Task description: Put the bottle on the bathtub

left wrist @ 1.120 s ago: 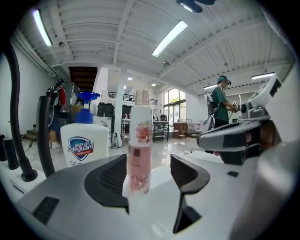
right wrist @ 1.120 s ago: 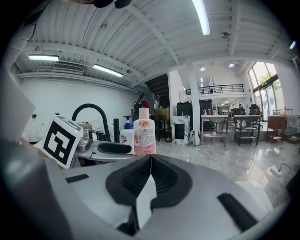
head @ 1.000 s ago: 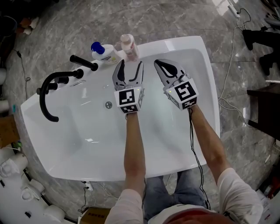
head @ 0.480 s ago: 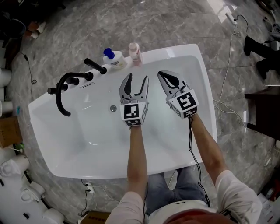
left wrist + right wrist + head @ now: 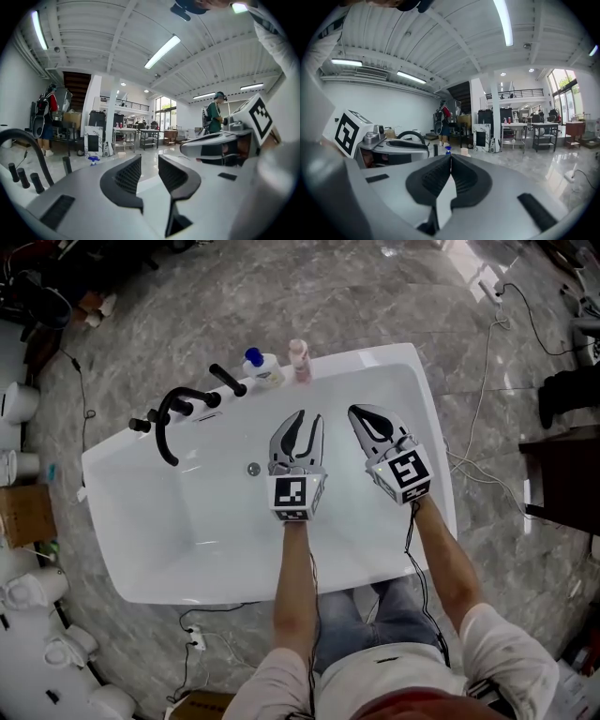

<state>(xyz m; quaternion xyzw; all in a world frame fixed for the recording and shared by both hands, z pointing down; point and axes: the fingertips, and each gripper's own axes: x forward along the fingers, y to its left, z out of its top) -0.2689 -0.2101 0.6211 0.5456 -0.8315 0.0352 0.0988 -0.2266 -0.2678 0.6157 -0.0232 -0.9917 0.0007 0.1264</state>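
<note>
On the white bathtub's [image 5: 187,521] rim, twelve o'clock from the left gripper [image 5: 301,421], stands a pink plastic bottle [image 5: 299,359]. That gripper's empty jaws have just been closing and sit narrowly apart; the right gripper's [image 5: 360,414] meet.

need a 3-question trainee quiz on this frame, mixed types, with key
1. True or false: the pink bottle stands on the rim of the bathtub.
2. The jaws of the right gripper are: A) wide apart, B) together, C) closed on a bottle.
3. Fill in: the second bottle, beside the pink one, has a ___ cap.

Key:
1. True.
2. B. The left gripper differs: its jaws have just been closing and stand slightly apart, with nothing between them.
3. Blue.
</note>
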